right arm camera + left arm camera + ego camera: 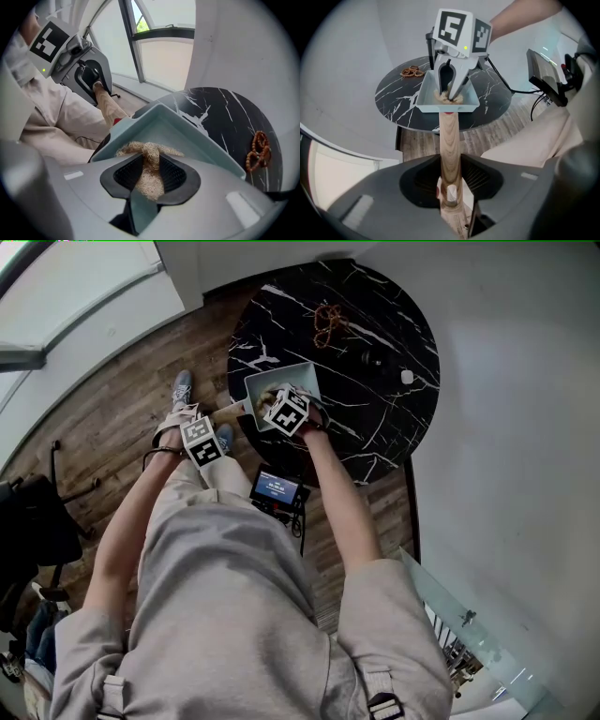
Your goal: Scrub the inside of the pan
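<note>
the pan [197,133] rests on the black table [234,112]. its wooden handle [450,136] runs straight back from it into the left gripper [451,187], clamped tight. above the pan's floor, the right gripper [149,176] pinches a fibrous scrubber [147,154] touching the inside, so that hand looks set to scrub.

The head view looks steeply down from above the person's shoulders [225,634] onto a round black white-veined table [375,324], upper centre, well off. The left gripper view sits beyond the table's edge, facing along a pale wooden handle [450,140] to the pale blue-grey square pan [423,96]. The right gripper view hangs just over that pan, a tan fibre scrubber [147,173] nearest, facing the window [159,51]. All share pan, table and brown bead string [258,150].
</note>
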`<state>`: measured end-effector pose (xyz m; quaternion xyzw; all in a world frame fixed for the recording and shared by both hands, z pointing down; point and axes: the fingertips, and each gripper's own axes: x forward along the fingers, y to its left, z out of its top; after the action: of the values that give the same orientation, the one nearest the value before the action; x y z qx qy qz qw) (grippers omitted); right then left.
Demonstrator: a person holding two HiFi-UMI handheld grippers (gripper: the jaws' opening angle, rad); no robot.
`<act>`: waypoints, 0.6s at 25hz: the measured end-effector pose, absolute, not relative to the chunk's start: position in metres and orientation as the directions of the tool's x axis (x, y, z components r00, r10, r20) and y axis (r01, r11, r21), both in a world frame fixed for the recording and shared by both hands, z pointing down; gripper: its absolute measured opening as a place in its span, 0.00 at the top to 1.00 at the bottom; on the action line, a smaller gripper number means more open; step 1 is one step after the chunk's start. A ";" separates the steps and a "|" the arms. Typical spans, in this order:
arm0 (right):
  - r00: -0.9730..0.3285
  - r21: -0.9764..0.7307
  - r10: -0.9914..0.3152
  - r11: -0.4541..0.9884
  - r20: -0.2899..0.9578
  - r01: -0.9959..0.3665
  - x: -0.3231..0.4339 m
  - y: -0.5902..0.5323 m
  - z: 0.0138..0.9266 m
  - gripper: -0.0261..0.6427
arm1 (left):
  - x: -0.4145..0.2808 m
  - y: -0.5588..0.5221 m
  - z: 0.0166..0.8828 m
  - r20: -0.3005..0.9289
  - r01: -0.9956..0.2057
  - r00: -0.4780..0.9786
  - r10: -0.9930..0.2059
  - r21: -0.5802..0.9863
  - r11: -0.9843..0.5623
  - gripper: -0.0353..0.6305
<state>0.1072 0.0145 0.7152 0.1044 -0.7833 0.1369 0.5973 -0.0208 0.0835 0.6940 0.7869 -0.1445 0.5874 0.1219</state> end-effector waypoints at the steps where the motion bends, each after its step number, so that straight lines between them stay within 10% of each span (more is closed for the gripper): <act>1: -0.254 -0.083 -0.007 0.936 0.967 -0.342 0.113 0.011 0.715 0.78 | -0.021 0.083 0.694 0.959 -0.371 0.269 -0.085 0.021 -0.929 0.75; 15: -0.084 0.012 -0.059 0.881 0.995 -0.472 0.177 -0.029 0.715 0.78 | -0.020 0.084 0.695 0.963 -0.383 0.257 -0.080 0.026 -0.924 0.75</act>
<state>0.1770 -0.0292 0.7151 0.1846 -0.7190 0.1589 0.6509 -0.0203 0.0838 0.6948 0.7824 -0.1477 0.5913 0.1282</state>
